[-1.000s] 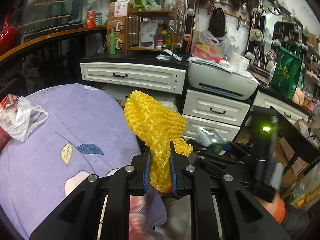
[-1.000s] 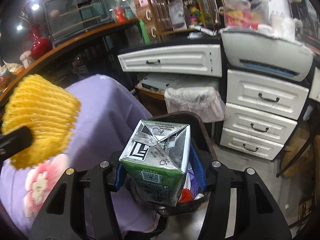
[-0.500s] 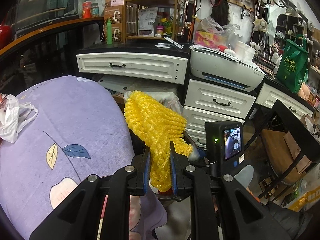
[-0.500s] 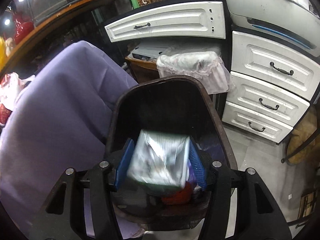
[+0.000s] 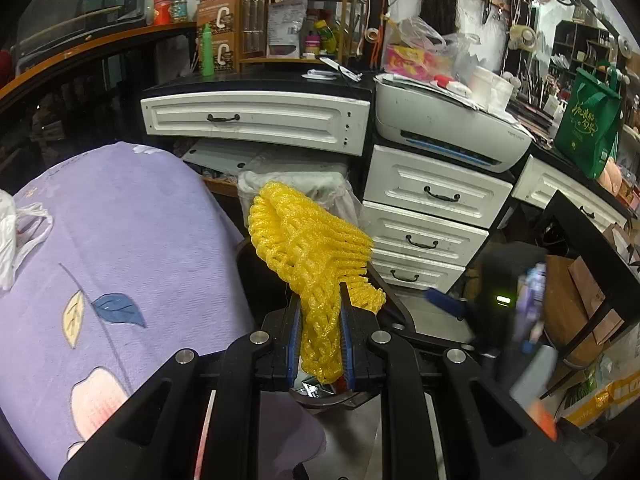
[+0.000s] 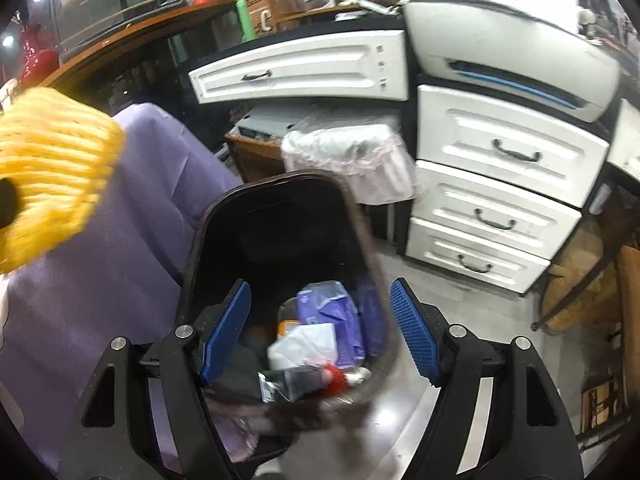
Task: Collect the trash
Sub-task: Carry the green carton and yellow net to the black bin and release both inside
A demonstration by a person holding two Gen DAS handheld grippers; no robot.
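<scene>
Cluttered shop-like room: white drawer units (image 5: 432, 196) along the far wall, white printer (image 5: 444, 128) on top of them, wooden shelf (image 5: 296, 16) of bottles and boxes far back, green tote bag (image 5: 588, 120) far right. Purple floral cloth (image 5: 104, 264) covers the table on the left, white plastic bag (image 5: 12, 236) lying at its left edge. Dark trash bin (image 6: 276, 216) stands on the floor just right of the cloth, near side; a second bin with a white liner (image 6: 352, 152) sits farther back under the desk. Left gripper (image 5: 320, 344) is clamped tight on a yellow foam net sleeve (image 5: 308, 252): blue pads pinch its lower part, the rest flares up and forward over the bin's rim. Same sleeve shows blurred at the left edge of the right wrist view (image 6: 52, 168), above the cloth. Right gripper (image 6: 320, 336) hangs over the bin mouth, jaws opening, nothing between the blue pads (image 6: 412, 328), only the bin's inside seen through the gap. Inside the bin: purple packet (image 6: 332, 308), white wrapper (image 6: 304, 344), something red (image 6: 336, 376), a crumpled silver-grey item (image 6: 288, 384), too blurred to name. Right gripper shows only as a dark blur in the left wrist view, right side.
</scene>
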